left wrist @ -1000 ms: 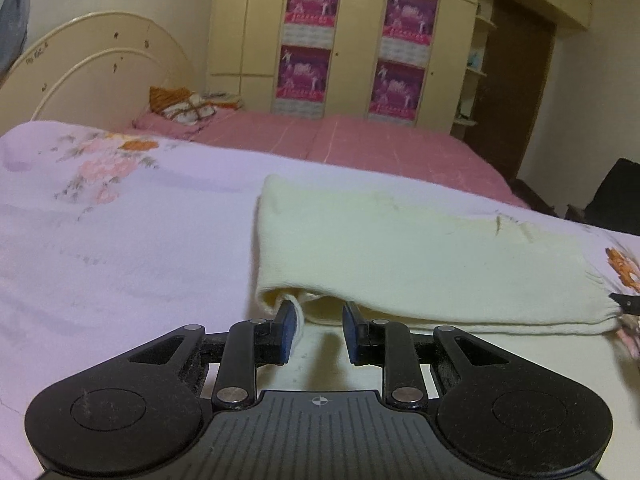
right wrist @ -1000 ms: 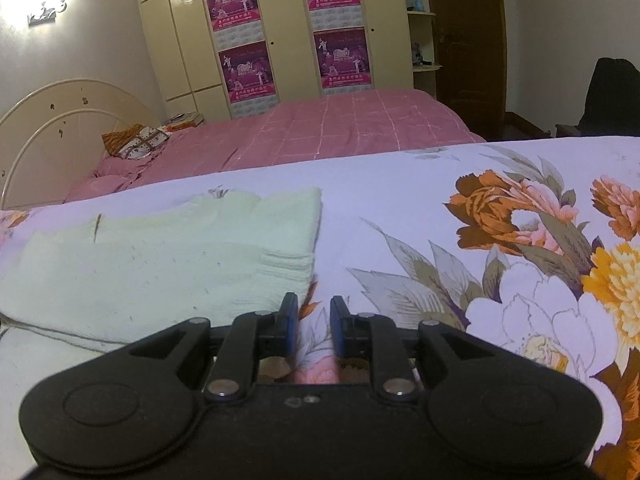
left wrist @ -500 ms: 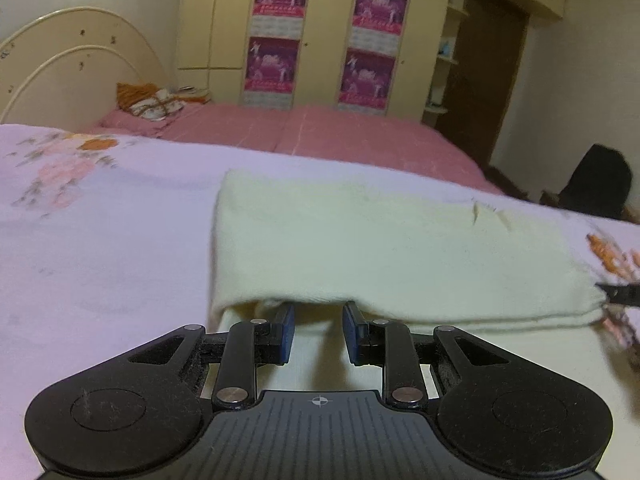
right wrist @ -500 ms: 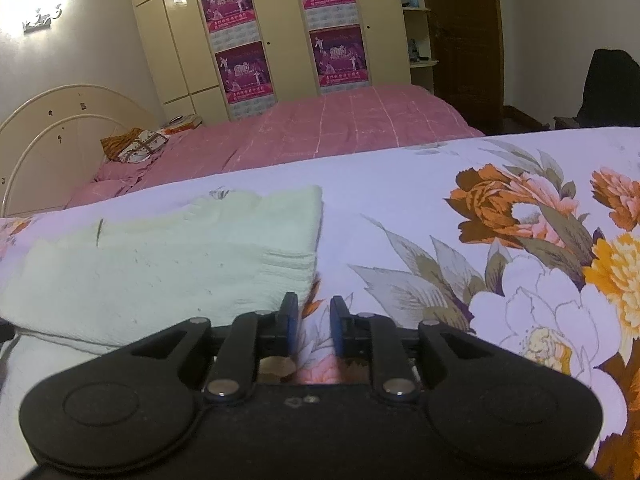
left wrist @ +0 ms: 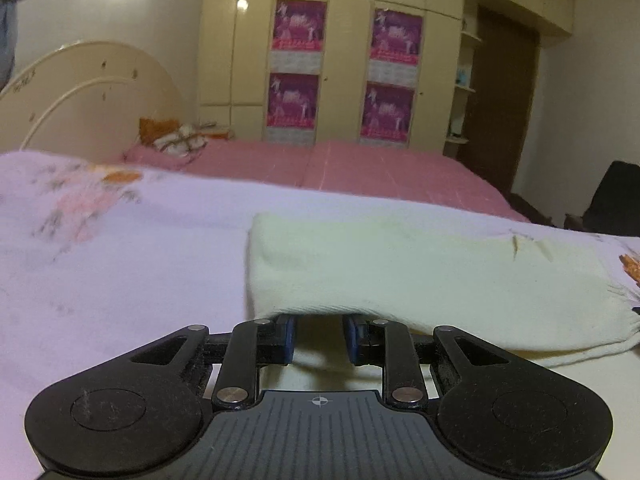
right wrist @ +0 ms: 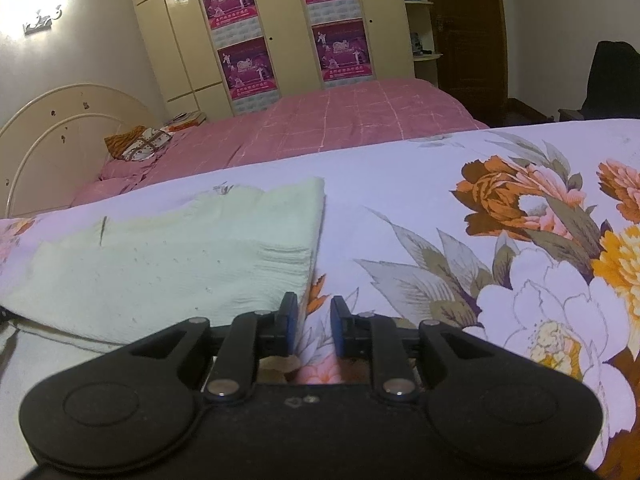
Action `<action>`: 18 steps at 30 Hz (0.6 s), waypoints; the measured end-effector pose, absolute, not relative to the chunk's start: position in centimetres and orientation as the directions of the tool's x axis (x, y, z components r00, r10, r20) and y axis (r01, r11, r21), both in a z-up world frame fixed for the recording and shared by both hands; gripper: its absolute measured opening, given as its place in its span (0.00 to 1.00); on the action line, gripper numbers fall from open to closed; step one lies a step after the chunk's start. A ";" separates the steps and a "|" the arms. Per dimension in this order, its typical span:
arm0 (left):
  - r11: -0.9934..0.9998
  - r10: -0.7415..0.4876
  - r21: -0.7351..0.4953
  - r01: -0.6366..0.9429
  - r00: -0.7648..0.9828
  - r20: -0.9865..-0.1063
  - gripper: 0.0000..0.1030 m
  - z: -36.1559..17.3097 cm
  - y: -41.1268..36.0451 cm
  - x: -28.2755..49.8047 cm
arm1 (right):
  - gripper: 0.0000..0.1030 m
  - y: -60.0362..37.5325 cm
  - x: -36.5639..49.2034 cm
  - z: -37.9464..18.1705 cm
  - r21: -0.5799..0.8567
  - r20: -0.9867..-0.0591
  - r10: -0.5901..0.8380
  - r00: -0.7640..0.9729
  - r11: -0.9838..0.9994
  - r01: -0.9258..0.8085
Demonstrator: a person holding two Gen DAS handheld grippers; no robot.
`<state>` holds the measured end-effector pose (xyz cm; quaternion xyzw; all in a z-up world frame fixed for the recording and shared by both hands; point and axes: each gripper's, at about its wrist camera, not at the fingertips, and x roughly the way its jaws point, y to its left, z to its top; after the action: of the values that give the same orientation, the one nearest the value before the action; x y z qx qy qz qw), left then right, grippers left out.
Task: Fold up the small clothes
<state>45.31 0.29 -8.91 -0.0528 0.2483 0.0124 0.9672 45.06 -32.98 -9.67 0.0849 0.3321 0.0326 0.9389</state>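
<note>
Left gripper [left wrist: 319, 338] under garment [left wrist: 420, 276] fold

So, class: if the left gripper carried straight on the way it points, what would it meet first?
The folded cream garment. The left gripper is open, its fingertips already tucked under the garment's near edge, so it would likely push further between the layers.

Both wrist cameras are looking low and close across the bed toward the wardrobe [left wrist: 344, 76], sharing, seemingly, one cloth [right wrist: 172, 256]
</note>
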 end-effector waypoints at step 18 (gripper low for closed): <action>0.966 0.072 -0.176 -0.190 0.851 -0.521 0.24 -9.0 0.1 44.1 | 0.21 -32.1 43.7 -8.9 0.191 -0.597 0.114 0.794 0.982 0.002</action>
<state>44.14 0.13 -9.04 -0.1109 0.2646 0.0685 0.9555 43.67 -32.13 -8.90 0.0914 0.3193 0.0297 0.9428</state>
